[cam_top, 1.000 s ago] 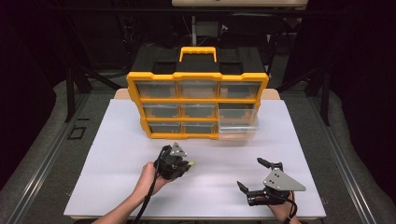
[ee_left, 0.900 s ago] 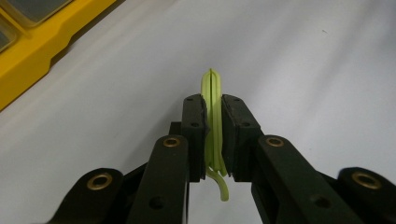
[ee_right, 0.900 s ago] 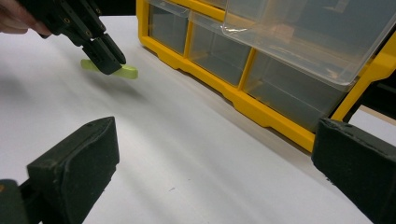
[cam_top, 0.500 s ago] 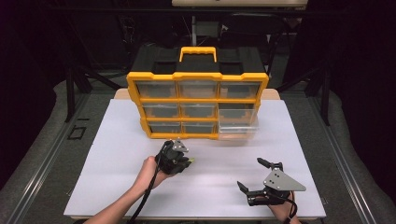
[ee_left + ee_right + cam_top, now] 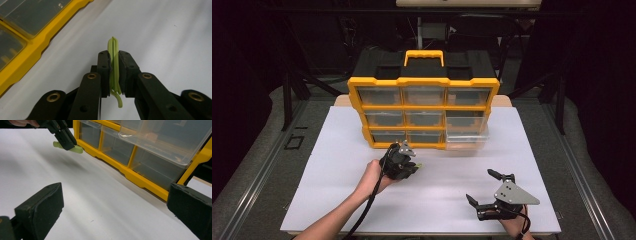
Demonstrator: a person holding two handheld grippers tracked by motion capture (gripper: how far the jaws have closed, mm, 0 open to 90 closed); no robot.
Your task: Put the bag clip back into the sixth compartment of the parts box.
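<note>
A yellow and black drawer organizer [image 5: 423,85] stands at the back of the white table top. Its bottom right clear drawer [image 5: 467,136] is pulled out toward me. My left gripper [image 5: 412,161] hovers just in front of the organizer's lower edge, shut on a small pale green flat piece [image 5: 114,67] that sticks out past the pads. That green piece [image 5: 68,148] hangs above the table in the right gripper view. My right gripper [image 5: 484,187] rests low near the front right of the table, jaws wide open with nothing between them.
The white board [image 5: 337,165] covers the table, with open surface left of the organizer and between the two grippers. The organizer's other clear drawers [image 5: 424,118] are pushed in. Dark floor and stands surround the table.
My left gripper has risen a little and moved toward the organizer with the green piece held. The right gripper has stayed where it was.
</note>
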